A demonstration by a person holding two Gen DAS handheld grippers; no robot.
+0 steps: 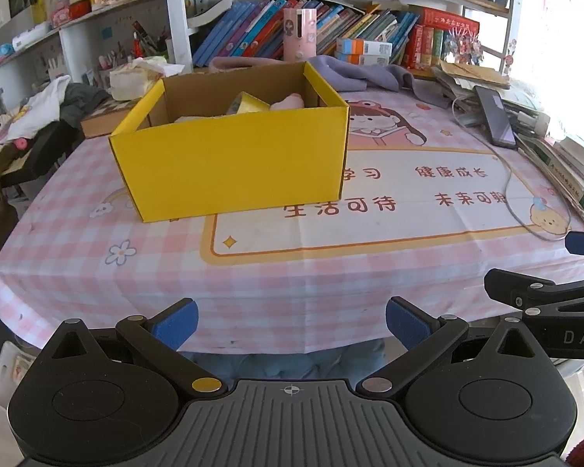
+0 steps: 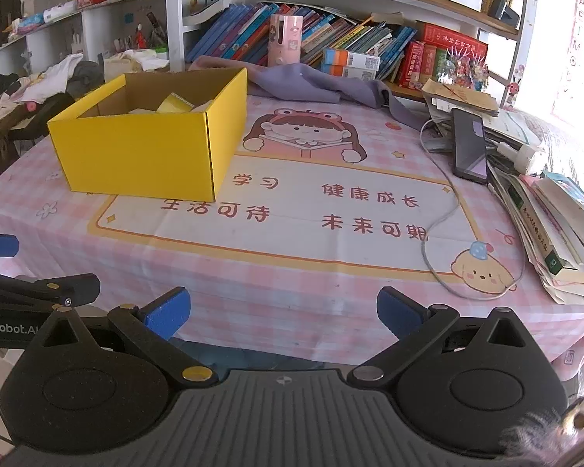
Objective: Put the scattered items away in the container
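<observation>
We count one yellow box [image 1: 229, 163] on the tablecloth [image 1: 292, 272], and inside it we can make out two things: one yellow tape roll [image 1: 247, 103] and one pink item [image 1: 290, 101]; the rest of its contents are hidden by the wall. We see two grippers, the left gripper [image 1: 292, 323] and the right gripper [image 2: 284, 311], each with two blue pads. On the table's right side we count one dark phone [image 2: 469, 146] and one white cable [image 2: 434, 233], beside one stack of books and papers [image 2: 556, 225] too jumbled to number. One purple cloth [image 2: 311, 81] lies behind, and one pink canister [image 2: 285, 41] stands by the shelved books.
</observation>
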